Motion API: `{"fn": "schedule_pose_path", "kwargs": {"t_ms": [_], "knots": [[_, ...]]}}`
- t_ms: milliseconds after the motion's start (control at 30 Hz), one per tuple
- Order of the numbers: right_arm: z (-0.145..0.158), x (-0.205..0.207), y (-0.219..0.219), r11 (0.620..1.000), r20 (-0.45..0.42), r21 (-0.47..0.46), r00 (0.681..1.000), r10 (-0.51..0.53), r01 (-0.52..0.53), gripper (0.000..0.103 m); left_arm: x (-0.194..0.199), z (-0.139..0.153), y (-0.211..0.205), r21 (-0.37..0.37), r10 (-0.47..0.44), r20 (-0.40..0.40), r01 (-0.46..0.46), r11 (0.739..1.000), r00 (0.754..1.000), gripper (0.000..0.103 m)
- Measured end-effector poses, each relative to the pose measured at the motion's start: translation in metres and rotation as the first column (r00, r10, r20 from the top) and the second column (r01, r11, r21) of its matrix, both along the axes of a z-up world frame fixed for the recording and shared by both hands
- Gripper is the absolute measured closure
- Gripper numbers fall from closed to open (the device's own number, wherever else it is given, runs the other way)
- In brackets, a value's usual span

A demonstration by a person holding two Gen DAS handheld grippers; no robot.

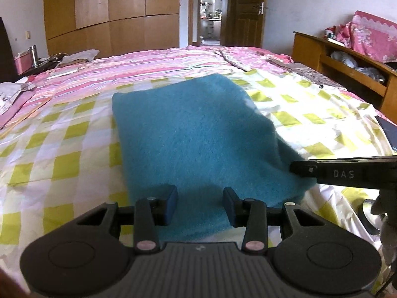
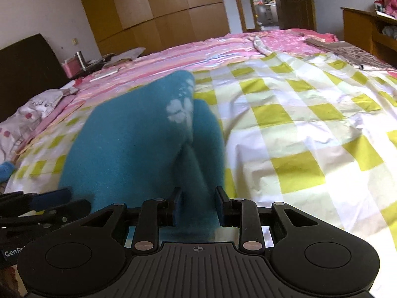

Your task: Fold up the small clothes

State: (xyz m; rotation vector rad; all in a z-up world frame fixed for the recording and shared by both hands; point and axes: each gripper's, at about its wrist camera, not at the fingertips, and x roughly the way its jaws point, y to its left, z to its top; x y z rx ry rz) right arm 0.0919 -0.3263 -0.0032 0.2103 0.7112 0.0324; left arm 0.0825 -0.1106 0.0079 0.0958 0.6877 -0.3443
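A teal fuzzy garment (image 1: 193,129) lies on the yellow-checked sheet (image 1: 62,149), flat on its left side. Its right corner is pulled up toward my right gripper (image 1: 305,170), which enters from the right. In the right wrist view my right gripper (image 2: 198,204) is shut on a bunched fold of the garment (image 2: 129,144), which carries a white pattern (image 2: 181,109). My left gripper (image 1: 201,204) hovers over the garment's near edge with its blue pads apart and nothing pinched between them. The left gripper (image 2: 57,198) also shows at the left of the right wrist view.
A pink striped quilt (image 1: 148,62) covers the far half of the bed. A wooden shelf unit (image 1: 347,67) stands at the right, a cluttered bedside stand (image 1: 32,57) at the left. A dark flat object (image 1: 387,131) lies at the sheet's right edge. Wardrobe (image 1: 111,12) and doorway behind.
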Motion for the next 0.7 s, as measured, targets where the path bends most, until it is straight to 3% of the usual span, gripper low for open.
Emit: {"fn": "schedule_pose_path", "kwargs": {"t_ms": [133,467,700], "knots": [[0.009,-0.01,0.001,1.0,0.011,-0.022,1.0,-0.002,0.002,0.075,-0.005,0.004,-0.001,-0.003,0.01,0.002,-0.01,1.0,1.0,0.048],[0.005,-0.032,0.006,1.0,-0.023,-0.026,1.0,0.002,-0.003,0.074,-0.015,0.004,-0.002,0.011,0.03,0.003,-0.03,0.999,1.0,0.043],[0.005,-0.04,0.011,0.999,-0.025,-0.033,1.0,0.005,-0.006,0.071,-0.018,0.003,-0.001,0.015,0.046,0.005,-0.046,0.999,0.999,0.031]]}}
